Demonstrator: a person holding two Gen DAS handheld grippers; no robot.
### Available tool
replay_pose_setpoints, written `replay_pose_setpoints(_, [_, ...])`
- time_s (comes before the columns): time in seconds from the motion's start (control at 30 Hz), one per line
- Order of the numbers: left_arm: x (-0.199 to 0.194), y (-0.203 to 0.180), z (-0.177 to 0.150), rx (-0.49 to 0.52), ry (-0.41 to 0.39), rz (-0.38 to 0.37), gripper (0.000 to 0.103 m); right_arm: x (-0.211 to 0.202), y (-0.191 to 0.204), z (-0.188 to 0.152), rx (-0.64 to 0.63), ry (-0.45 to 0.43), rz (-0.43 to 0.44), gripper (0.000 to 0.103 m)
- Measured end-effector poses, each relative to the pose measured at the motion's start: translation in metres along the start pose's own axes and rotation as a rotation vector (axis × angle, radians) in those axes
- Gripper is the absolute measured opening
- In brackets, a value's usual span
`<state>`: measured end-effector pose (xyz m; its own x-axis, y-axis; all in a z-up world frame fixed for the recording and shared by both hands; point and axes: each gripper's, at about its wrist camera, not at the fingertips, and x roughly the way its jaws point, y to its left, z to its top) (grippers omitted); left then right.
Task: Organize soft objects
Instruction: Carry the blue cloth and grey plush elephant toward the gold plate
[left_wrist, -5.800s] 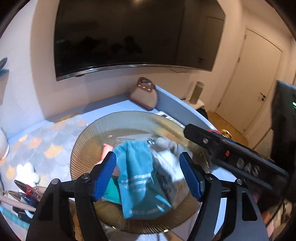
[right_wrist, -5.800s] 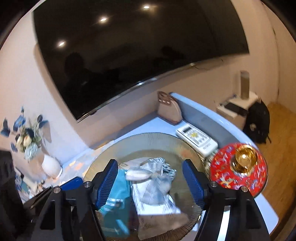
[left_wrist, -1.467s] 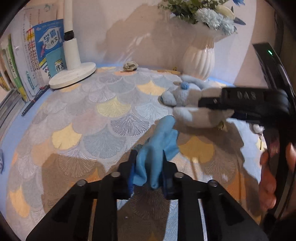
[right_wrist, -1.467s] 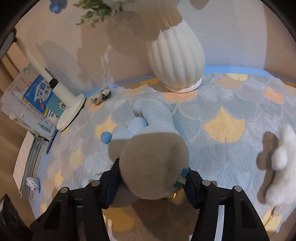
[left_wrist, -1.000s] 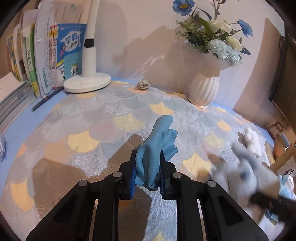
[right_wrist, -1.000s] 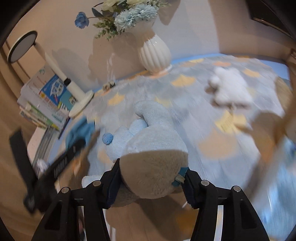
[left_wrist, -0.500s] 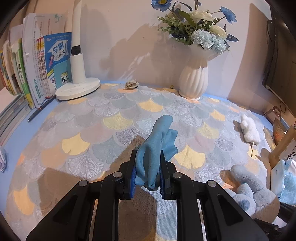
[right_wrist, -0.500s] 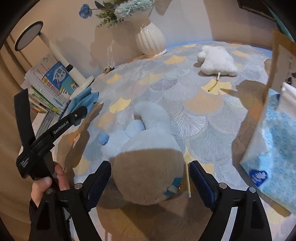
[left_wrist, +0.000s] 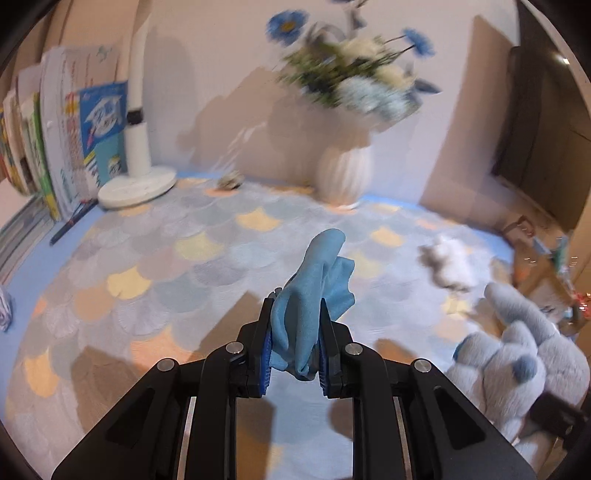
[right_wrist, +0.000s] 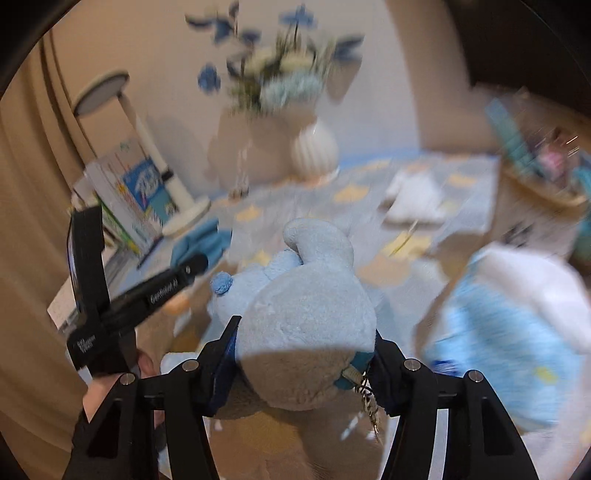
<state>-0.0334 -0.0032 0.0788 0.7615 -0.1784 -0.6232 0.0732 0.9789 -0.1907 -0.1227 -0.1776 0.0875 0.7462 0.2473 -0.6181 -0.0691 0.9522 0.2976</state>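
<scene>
My left gripper (left_wrist: 294, 347) is shut on a light blue cloth (left_wrist: 314, 291) and holds it above the scallop-patterned table mat (left_wrist: 155, 266). The cloth also shows in the right wrist view (right_wrist: 201, 238), at the tip of the left gripper. My right gripper (right_wrist: 304, 354) is shut on a pale blue plush toy (right_wrist: 306, 295) with a keychain hanging from it, lifted above the mat. The plush also shows at the right of the left wrist view (left_wrist: 524, 365). A small white plush (left_wrist: 447, 266) lies on the mat farther back; it also shows in the right wrist view (right_wrist: 413, 199).
A white ribbed vase (left_wrist: 345, 177) with blue and white flowers stands at the back. A white lamp base (left_wrist: 136, 188) and upright books (left_wrist: 66, 147) stand at the back left. A blue-patterned tissue pack (right_wrist: 517, 343) and a wooden holder (right_wrist: 535, 192) are at the right.
My right gripper has closed on the plush toy again and lifted it. Both views have shifted and are blurred. The left gripper still holds the blue cloth.
</scene>
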Motion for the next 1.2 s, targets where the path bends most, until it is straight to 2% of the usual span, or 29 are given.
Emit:
replay_pose_setpoints(0.1, [-0.017, -0.037, 0.003, 0.07, -0.016, -0.008, 0.016, -0.028, -0.015, 0.003, 0.008, -0.04, -0.024, 0.059])
replay_pose_setpoints(0.23, [-0.032, -0.075, -0.001, 0.109, -0.007, -0.043, 0.016, -0.051, -0.038, -0.002, 0.053, -0.043, -0.027, 0.059])
replay_pose_setpoints(0.4, [-0.057, -0.127, -0.009, 0.175, -0.007, -0.097, 0.016, -0.085, -0.079, -0.012, 0.141, -0.038, -0.012, 0.059])
replay_pose_setpoints(0.47, [-0.069, -0.153, -0.014, 0.244, -0.019, -0.089, 0.016, -0.099, -0.099, -0.015, 0.189, -0.034, -0.006, 0.059])
replay_pose_setpoints(0.6, [-0.087, -0.188, -0.025, 0.294, -0.015, -0.097, 0.016, -0.127, -0.13, -0.022, 0.279, -0.039, -0.002, 0.059])
replay_pose_setpoints(0.8, [-0.108, -0.245, -0.043, 0.388, -0.032, -0.197, 0.016, -0.166, -0.158, -0.027, 0.329, -0.128, -0.095, 0.059])
replay_pose_setpoints(0.93, [-0.105, -0.28, -0.046, 0.42, -0.009, -0.273, 0.016, -0.181, -0.175, -0.026, 0.338, -0.154, -0.133, 0.059])
replay_pose_setpoints(1.2, [-0.097, -0.34, -0.048, 0.481, -0.008, -0.334, 0.016, -0.204, -0.203, -0.029, 0.343, -0.207, -0.241, 0.06])
